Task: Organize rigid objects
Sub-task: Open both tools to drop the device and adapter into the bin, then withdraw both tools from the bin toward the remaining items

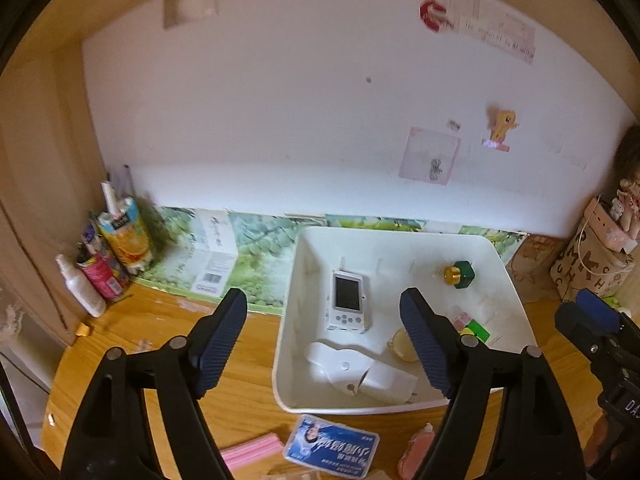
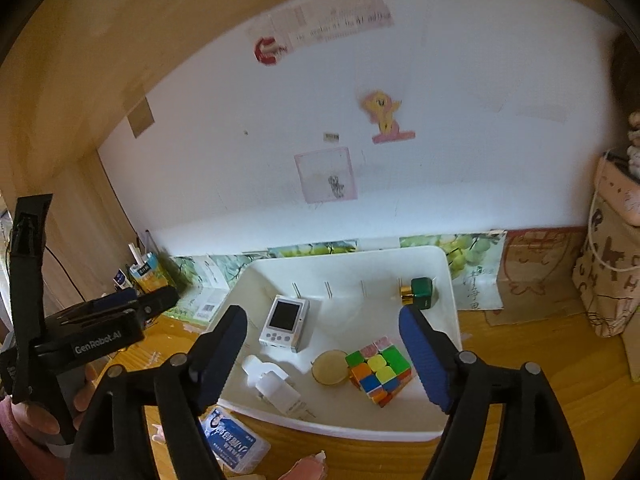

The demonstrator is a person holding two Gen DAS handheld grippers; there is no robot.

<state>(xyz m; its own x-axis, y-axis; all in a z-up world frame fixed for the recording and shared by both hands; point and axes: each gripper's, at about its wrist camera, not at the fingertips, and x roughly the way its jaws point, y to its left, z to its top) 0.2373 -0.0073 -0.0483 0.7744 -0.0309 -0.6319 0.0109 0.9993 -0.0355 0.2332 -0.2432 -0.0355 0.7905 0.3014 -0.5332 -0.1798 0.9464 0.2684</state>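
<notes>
A white bin (image 1: 294, 272) (image 2: 450, 300) stands on the wooden desk against the wall. In it lie a white handheld game device (image 1: 347, 300) (image 2: 285, 322), a green bottle with a gold cap (image 1: 460, 274) (image 2: 418, 291), a colour cube (image 2: 378, 370), a round yellowish disc (image 2: 330, 367) and white plastic pieces (image 1: 352, 372) (image 2: 276, 388). My left gripper (image 1: 322, 296) hovers open above the bin's near left part, nothing between its fingers. My right gripper (image 2: 322, 312) is open over the bin's near side, also empty. Each gripper shows at the edge of the other's view.
In front of the bin lie a blue-and-white flat box (image 1: 332, 446) (image 2: 234, 444), a pink strip pack (image 1: 248, 452) and a pink object (image 1: 416, 448). A juice carton (image 1: 128, 236), spray bottle (image 1: 82, 288) and tubes crowd the back left corner. A patterned bag (image 2: 608, 280) stands right.
</notes>
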